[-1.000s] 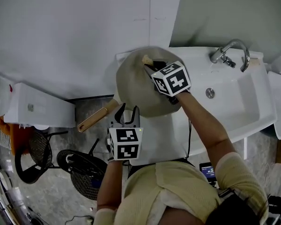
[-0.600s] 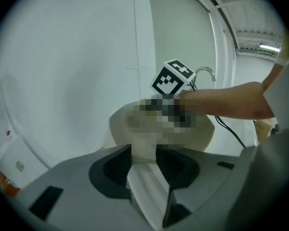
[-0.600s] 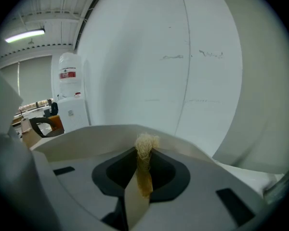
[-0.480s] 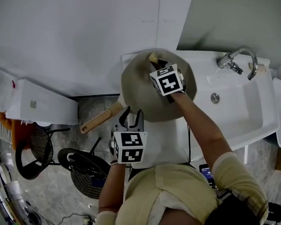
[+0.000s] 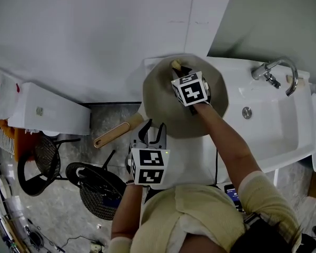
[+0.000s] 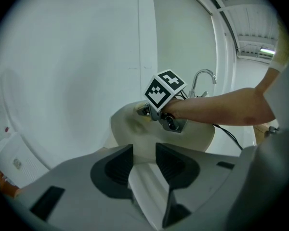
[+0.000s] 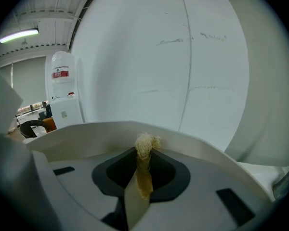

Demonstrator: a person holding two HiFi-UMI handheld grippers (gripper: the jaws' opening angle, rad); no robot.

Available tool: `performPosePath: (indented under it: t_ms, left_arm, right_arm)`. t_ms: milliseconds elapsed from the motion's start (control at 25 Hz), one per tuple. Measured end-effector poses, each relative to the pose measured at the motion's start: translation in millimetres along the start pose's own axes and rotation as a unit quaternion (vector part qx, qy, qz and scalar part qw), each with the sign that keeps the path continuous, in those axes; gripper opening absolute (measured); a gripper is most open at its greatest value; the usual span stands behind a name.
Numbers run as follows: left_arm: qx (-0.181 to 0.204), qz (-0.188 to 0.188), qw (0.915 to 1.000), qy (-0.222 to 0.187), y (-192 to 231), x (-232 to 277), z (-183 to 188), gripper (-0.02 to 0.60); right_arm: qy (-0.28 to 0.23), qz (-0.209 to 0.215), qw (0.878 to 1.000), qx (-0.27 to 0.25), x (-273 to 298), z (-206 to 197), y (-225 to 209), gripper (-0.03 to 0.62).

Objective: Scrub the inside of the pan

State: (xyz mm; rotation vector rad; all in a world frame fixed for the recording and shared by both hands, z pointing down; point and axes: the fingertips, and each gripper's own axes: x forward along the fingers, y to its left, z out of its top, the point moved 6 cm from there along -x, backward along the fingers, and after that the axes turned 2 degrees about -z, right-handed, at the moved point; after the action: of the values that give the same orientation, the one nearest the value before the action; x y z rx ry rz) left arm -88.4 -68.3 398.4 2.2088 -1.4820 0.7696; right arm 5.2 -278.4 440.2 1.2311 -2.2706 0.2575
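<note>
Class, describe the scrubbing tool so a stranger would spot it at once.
Find the white sink, then the round grey pan on its left end. At the pan's far wall, the right hand-held gripper pinches the scrubber: the only straw-coloured, frayed tuft there.

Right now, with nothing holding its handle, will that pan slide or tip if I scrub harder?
Probably it shifts: the pan sits on the sink corner, its handle jutting past the edge, free. The left tool is open, apart from it. The brush in the right tool presses near the far rim, which could rock it.
</note>
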Motion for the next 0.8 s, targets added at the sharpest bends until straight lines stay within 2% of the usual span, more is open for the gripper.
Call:
performPosePath:
  t_ms: [440,800]
  left_arm:
    - [-0.013,-0.012,0.9998,-0.005,2,0,-1,0.196]
    - [-0.008,-0.013,0.9999,-0.004,2,-1,0,0.196]
  right_arm:
    - [-0.007,0.061,0.998,-0.011,7,6,28,0.078]
    - [-0.011,0.116,0.993,-0.035,3,8,53,0.078]
